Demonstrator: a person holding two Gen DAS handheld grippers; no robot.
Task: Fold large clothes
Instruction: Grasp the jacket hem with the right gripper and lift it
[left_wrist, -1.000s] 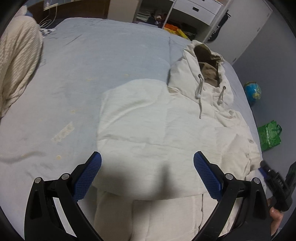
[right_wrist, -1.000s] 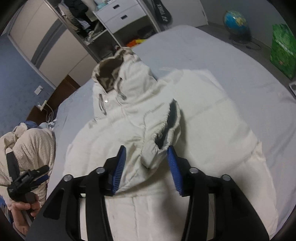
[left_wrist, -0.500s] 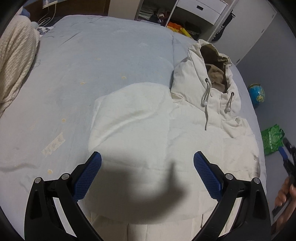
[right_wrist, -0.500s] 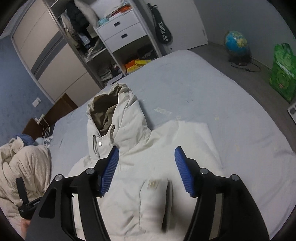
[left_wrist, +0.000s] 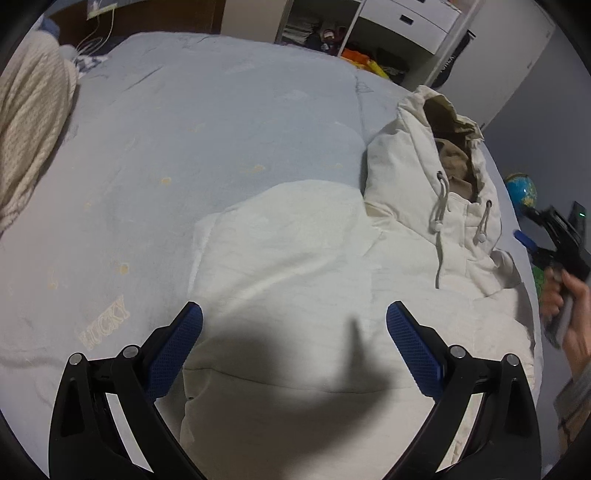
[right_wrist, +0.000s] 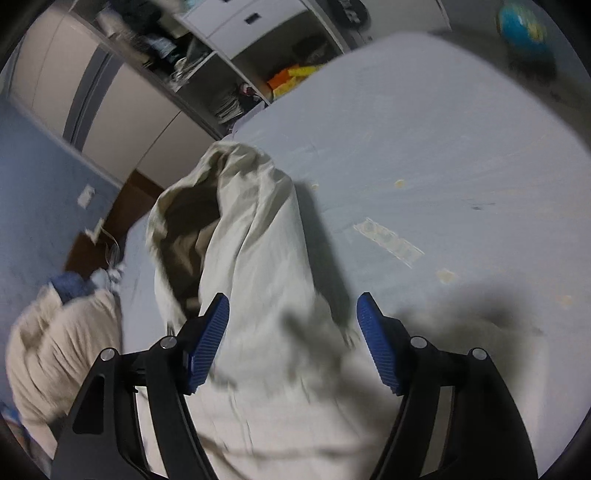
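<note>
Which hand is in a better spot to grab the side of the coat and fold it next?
Probably left: its gripper hangs open right over the coat body, near the folded edge. The right gripper, fingers opening with nothing gripped, is up by the hood.

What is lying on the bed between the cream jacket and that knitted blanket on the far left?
Only bare blue bedsheet, with a few small stains, lies between the jacket and the knitted blanket. The left wrist view shows it.

"LUCKY" embroidered on bed sheet (left_wrist: 103, 325), lower left; other lettering too blurred.
</note>
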